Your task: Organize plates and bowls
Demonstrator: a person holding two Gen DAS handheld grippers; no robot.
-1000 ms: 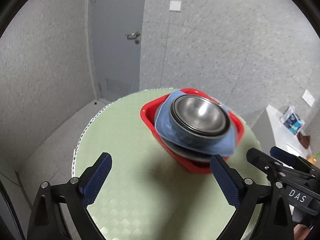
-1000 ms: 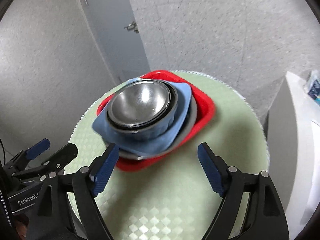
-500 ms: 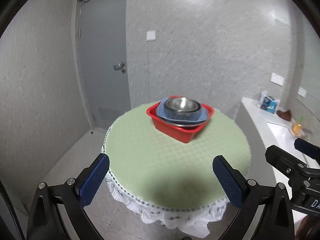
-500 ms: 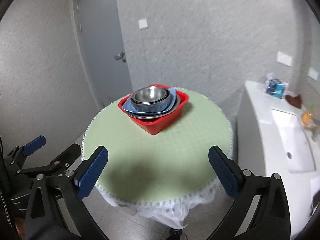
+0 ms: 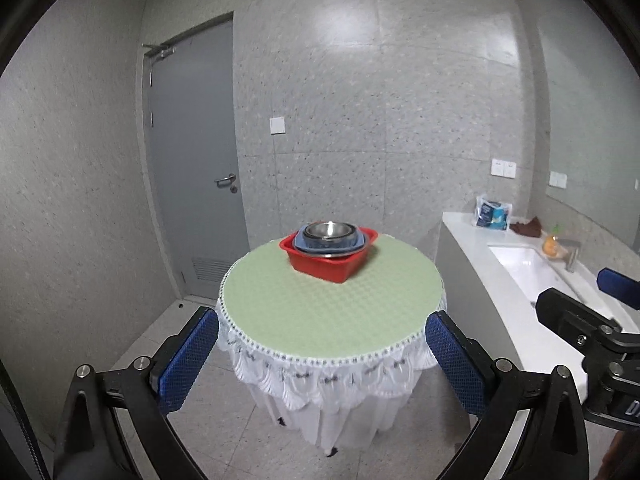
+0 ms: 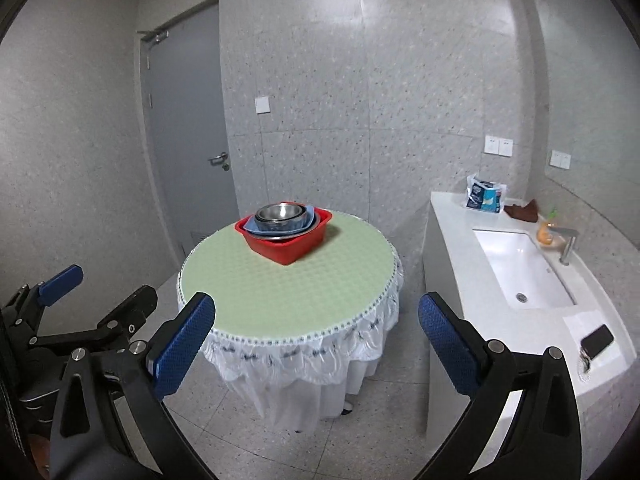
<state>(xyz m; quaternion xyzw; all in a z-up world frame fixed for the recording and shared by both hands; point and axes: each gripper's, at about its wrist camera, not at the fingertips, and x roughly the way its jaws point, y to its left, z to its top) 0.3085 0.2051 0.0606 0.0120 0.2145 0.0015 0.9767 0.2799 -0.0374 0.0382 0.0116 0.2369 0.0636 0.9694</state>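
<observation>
Left hand-held gripper (image 5: 322,354) and right hand-held gripper (image 6: 316,340) wide, empty, textured blue pads, steel bowls (image 6: 279,213) in red tub (image 6: 286,246).

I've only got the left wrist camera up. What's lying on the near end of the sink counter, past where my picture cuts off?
Observer: A dark phone lies on a white sheet at the counter's near end.
Operator: Does the right gripper hold anything? I see only its side.
Observer: No. The right gripper is wide open, with nothing between its blue pads.
Operator: Is the sink's drain plugged?
Observer: The drain shows uncovered at the near end of the sink.
</observation>
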